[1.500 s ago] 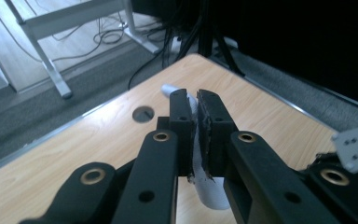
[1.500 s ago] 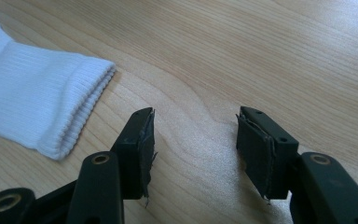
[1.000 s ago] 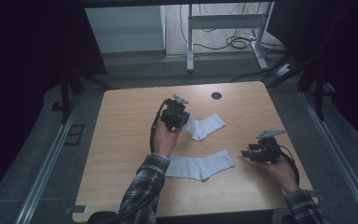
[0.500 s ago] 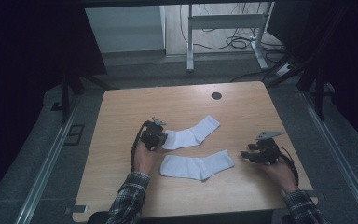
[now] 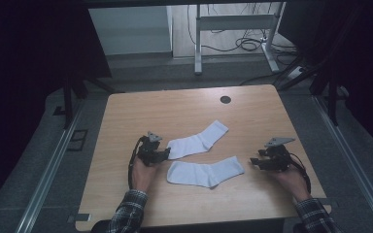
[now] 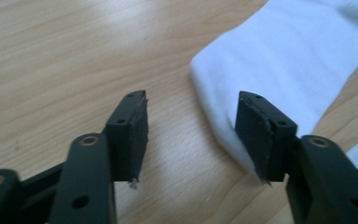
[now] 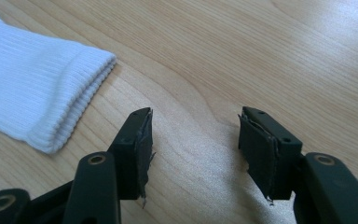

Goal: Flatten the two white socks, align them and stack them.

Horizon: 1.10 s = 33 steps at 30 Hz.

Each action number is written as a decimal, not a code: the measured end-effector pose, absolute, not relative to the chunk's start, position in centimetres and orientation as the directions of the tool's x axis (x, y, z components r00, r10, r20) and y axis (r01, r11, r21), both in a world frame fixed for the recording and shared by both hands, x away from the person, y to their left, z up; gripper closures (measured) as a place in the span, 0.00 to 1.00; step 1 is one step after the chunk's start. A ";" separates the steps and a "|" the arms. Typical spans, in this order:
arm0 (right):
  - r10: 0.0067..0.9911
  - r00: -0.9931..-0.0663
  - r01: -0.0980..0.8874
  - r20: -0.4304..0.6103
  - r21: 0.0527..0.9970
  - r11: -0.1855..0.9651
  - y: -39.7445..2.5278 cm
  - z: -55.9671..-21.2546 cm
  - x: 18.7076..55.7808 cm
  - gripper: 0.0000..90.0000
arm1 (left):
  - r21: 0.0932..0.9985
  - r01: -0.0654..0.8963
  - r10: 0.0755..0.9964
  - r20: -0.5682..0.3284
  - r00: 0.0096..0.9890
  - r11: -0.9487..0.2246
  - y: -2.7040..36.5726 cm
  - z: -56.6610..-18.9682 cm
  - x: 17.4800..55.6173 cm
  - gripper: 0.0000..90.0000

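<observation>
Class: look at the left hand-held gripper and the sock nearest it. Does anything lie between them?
Nothing visible does. The left hand-held gripper is open at the toe end of the farther sock, one jaw against its edge, bare table under the other.

No readable text — socks, table plain (no labels, numbers).
</observation>
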State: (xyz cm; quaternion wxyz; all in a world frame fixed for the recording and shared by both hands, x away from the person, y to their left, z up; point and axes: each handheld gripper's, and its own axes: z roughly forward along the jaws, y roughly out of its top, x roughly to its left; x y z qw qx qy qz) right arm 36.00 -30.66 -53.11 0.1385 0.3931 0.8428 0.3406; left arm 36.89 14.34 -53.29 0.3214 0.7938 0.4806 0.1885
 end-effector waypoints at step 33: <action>0.783 -0.616 0.597 0.088 0.701 0.391 -27.0 -50.2 40.4 0.54 | 0.704 0.647 0.883 -0.060 0.466 -0.293 15.4 -54.4 36.8 0.33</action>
